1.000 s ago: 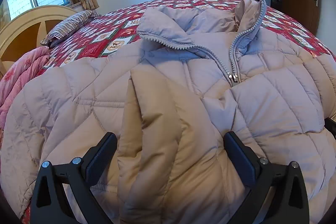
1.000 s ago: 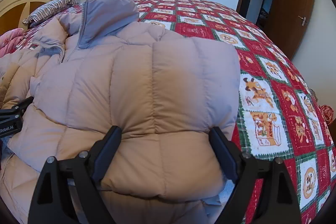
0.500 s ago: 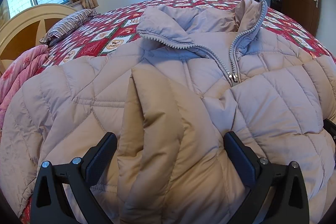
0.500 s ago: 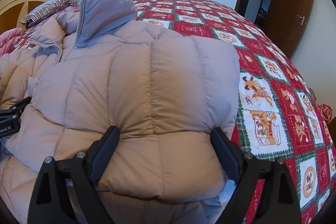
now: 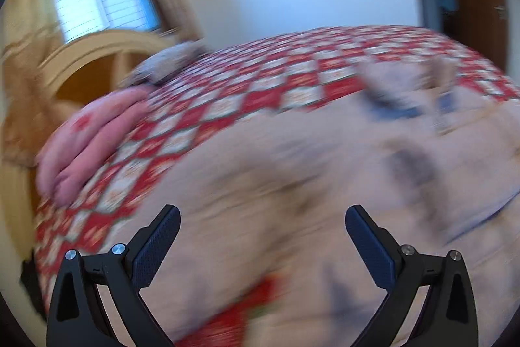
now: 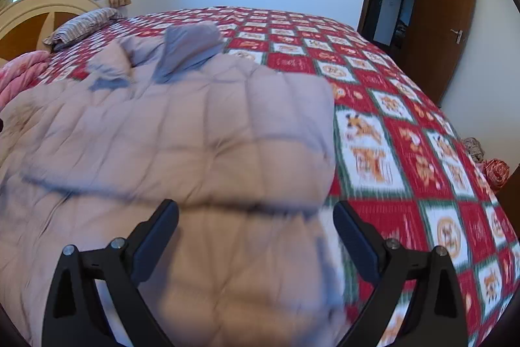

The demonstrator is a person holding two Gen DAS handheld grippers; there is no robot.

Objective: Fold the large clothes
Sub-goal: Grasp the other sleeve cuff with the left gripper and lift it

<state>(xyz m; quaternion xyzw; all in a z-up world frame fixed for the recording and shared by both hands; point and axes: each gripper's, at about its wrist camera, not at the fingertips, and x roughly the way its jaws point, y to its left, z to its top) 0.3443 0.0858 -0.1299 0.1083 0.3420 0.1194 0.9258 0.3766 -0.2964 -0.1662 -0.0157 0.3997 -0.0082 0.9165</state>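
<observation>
The left gripper (image 5: 262,231) is pulling back and up from the puffer jacket (image 5: 292,184), its spread jaws no longer straddling the folded sleeve. The right gripper (image 6: 255,225) is lifting too, its jaws having just been opening, letting the jacket's folded edge (image 6: 260,200) fall clear ahead.

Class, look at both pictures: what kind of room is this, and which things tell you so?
Most likely a home bedroom. A large bed with a red patterned quilt, a striped pillow by a curved wooden headboard, and a puffy jacket spread on the bed.
</observation>
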